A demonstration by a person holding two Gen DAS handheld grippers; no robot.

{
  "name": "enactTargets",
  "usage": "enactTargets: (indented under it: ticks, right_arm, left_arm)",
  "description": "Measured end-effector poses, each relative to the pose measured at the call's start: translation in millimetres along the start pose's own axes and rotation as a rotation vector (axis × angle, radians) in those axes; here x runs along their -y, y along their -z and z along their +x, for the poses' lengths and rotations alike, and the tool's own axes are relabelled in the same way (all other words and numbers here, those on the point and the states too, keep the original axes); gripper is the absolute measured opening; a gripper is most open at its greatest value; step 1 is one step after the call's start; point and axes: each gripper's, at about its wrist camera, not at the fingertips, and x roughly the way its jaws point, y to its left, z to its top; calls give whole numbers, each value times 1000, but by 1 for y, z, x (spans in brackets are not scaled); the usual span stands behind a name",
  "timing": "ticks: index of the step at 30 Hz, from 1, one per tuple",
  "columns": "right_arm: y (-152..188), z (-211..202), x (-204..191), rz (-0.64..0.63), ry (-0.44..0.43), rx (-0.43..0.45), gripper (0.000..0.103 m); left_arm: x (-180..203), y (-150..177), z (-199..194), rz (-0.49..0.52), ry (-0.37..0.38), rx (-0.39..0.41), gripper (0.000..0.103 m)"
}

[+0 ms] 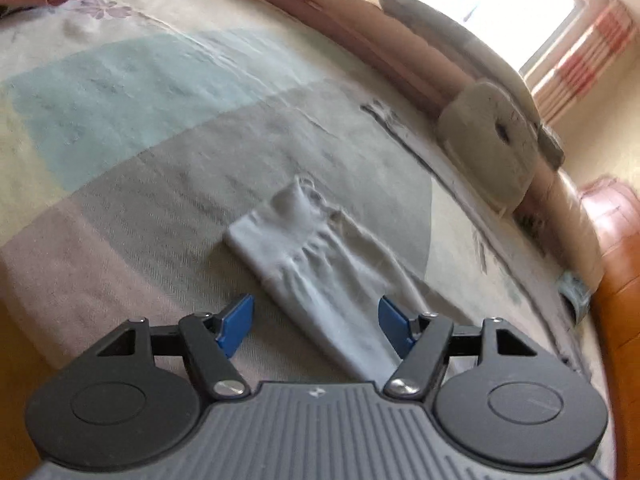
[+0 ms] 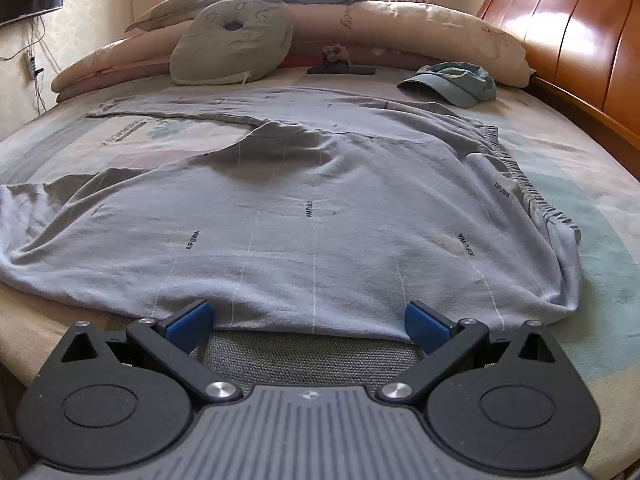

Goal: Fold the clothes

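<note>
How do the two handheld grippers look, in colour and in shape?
Both look alike. The left gripper and the right gripper each have a grey ribbed body with a small white mark, two round black discs, black linkage arms with silver screws, and flat blue pads on the fingertips. No cable, hand or sleeve shows.

Left gripper tilts downward, blue pads parted toward 9 and 3 o'clock – nothing pinched. Right gripper likewise angled down, jaws spread wide.
</note>
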Motion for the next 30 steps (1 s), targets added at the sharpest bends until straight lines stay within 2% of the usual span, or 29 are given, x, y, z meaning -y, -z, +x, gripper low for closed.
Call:
enactTargets:
  ticks: [6, 8, 10, 12, 14, 24, 30]
  right_arm:
    - [1, 0, -1, 14, 11, 12, 103]
    - [1, 0, -1, 15, 11, 15, 103]
    - [1, 0, -1, 15, 12, 17, 103]
    - [2, 0, -2, 16, 13, 18, 103]
    - [2, 0, -2, 16, 14, 20, 103]
    - [4, -3, -1, 11, 7, 21, 103]
    - [4, -5, -1, 14, 5, 17, 103]
  left_arm:
    - [-15, -12, 14, -97, 61, 70, 68]
    - [-14, -12, 16, -101, 51, 92, 66]
    - [-6, -9, 17, -77, 10, 112, 61]
    - [4, -4, 16, -29, -91, 129, 29]
    - [9, -2, 15, 8, -162, 136, 13]
    - [20, -3, -13, 82, -239, 174, 10]
    - [16, 5, -23, 99, -266, 154, 10]
